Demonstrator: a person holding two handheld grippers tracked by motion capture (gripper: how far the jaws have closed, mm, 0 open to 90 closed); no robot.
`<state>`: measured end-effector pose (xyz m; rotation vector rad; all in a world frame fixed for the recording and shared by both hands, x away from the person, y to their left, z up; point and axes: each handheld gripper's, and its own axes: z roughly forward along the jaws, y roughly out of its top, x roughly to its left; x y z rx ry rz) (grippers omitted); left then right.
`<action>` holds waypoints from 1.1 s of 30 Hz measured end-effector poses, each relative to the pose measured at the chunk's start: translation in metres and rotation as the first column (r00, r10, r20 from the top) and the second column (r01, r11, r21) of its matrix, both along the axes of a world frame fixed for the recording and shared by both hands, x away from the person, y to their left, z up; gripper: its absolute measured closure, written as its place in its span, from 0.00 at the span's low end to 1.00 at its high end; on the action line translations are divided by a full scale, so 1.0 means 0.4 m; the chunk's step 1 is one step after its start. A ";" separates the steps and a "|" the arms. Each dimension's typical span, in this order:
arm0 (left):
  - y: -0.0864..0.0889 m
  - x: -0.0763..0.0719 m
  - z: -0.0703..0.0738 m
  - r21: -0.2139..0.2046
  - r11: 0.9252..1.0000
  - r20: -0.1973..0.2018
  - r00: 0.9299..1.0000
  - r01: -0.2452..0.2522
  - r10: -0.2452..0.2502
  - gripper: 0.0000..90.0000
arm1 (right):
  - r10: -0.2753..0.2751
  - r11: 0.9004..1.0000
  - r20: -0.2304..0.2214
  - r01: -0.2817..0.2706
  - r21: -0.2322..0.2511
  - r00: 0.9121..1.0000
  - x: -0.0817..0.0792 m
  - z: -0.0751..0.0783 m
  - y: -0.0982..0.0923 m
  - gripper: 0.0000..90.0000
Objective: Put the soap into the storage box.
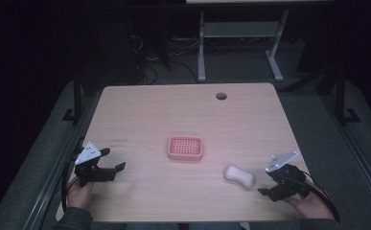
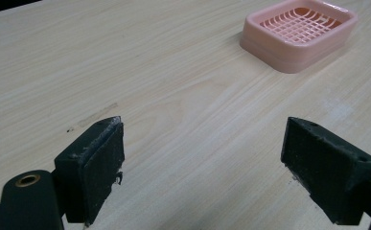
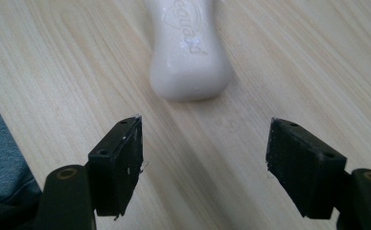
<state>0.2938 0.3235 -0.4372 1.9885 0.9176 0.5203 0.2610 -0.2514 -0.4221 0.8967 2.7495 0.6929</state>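
While the right tongs [image 3: 204, 143] hang with their jaws spread wide and nothing between them, the white, waisted bar of soap [image 3: 189, 50] lies flat on the pale wooden worktop [image 1: 183, 115] just ahead of their tips, apart from both. The left tongs [image 2: 203, 158] are spread too, empty, with the pink plastic slotted soap dish [image 2: 299, 32] well ahead of them and off to one side. I'd worry about the grip: the bar looks glossy and rounded, so jaws closing off-centre or only on its near end could squirt it away across the worktop, or twist it askew.
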 end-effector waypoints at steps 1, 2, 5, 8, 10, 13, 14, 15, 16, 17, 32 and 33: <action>0.000 0.000 0.000 0.000 1.000 0.000 1.000 -0.002 0.002 0.16 | 0.000 1.000 0.000 0.000 0.000 1.000 0.000 0.000 0.000 0.32; 0.000 0.000 0.000 0.000 1.000 0.001 1.000 -0.001 0.001 0.16 | 0.003 1.000 -0.003 -0.003 -0.002 1.000 0.002 0.002 0.005 0.32; 0.000 0.000 0.000 -0.005 1.000 0.002 1.000 -0.003 0.003 0.16 | 0.018 1.000 -0.003 -0.018 -0.011 1.000 0.010 0.009 0.020 0.32; 0.002 -0.001 0.002 -0.008 1.000 0.002 1.000 -0.007 0.007 0.16 | 0.029 0.999 -0.007 -0.030 -0.018 1.000 0.018 0.015 0.037 0.33; 0.004 0.000 0.001 -0.014 1.000 0.005 1.000 -0.008 0.008 0.16 | 0.037 0.999 -0.006 -0.037 -0.026 0.999 0.023 0.018 0.047 0.33; 0.004 0.000 0.001 -0.012 1.000 0.004 1.000 -0.009 0.009 0.16 | 0.060 0.998 0.001 -0.060 -0.037 0.998 0.032 0.023 0.060 0.33; 0.004 0.000 0.001 -0.012 1.000 0.004 1.000 -0.008 0.008 0.16 | 0.067 0.997 0.005 -0.066 -0.041 0.998 0.035 0.024 0.064 0.33; 0.004 0.000 0.001 -0.012 1.000 0.003 1.000 -0.007 0.007 0.16 | 0.069 0.997 0.000 -0.069 -0.043 0.998 0.037 0.026 0.068 0.33; 0.003 -0.001 0.001 -0.014 1.000 0.004 1.000 -0.009 0.009 0.16 | 0.073 0.996 0.002 -0.073 -0.045 0.997 0.039 0.027 0.073 0.33; 0.004 -0.001 0.001 -0.011 1.000 0.002 1.000 -0.009 0.009 0.16 | 0.078 0.996 0.002 -0.078 -0.049 0.997 0.041 0.029 0.077 0.33; 0.006 -0.001 0.002 -0.014 1.000 0.007 1.000 -0.012 0.012 0.16 | 0.138 0.986 -0.028 -0.140 -0.091 0.990 0.084 0.027 0.152 0.34; 0.006 -0.001 0.002 -0.014 1.000 0.007 1.000 -0.012 0.012 0.16 | 0.138 0.986 -0.028 -0.140 -0.091 0.990 0.084 0.027 0.152 0.34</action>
